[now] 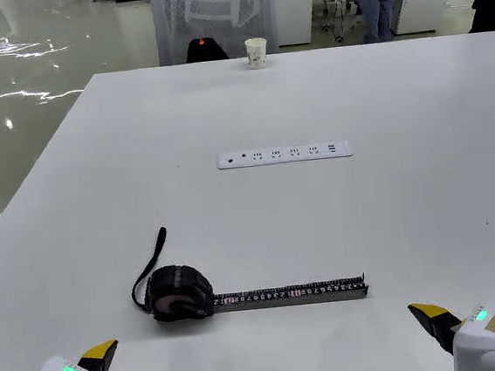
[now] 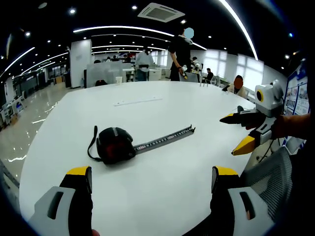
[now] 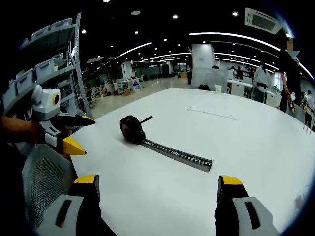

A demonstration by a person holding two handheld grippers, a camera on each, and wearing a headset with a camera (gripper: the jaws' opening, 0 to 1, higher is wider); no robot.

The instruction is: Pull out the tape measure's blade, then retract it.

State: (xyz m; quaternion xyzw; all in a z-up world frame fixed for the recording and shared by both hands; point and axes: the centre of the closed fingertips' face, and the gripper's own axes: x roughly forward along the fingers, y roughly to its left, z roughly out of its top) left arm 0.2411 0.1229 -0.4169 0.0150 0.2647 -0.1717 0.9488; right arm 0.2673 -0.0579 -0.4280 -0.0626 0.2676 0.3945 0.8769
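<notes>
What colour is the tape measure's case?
The case is black with a reddish side; left gripper view shows it best.

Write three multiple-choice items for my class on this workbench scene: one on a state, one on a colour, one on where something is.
1. The tape measure's blade is:
A. fully retracted
B. held in a gripper
C. pulled out, lying on the table

2. The tape measure's case is mainly:
A. white
B. black
C. yellow

3. The paper cup stands:
A. near the table's far edge
B. against the case
C. on the blade

Answers:
1 C: the blade stretches flat from the case, with the left gripper and right gripper both open and apart from it.
2 B: the case shows dark against the white table.
3 A: the paper cup sits beyond the power strip, by the far edge.
</notes>
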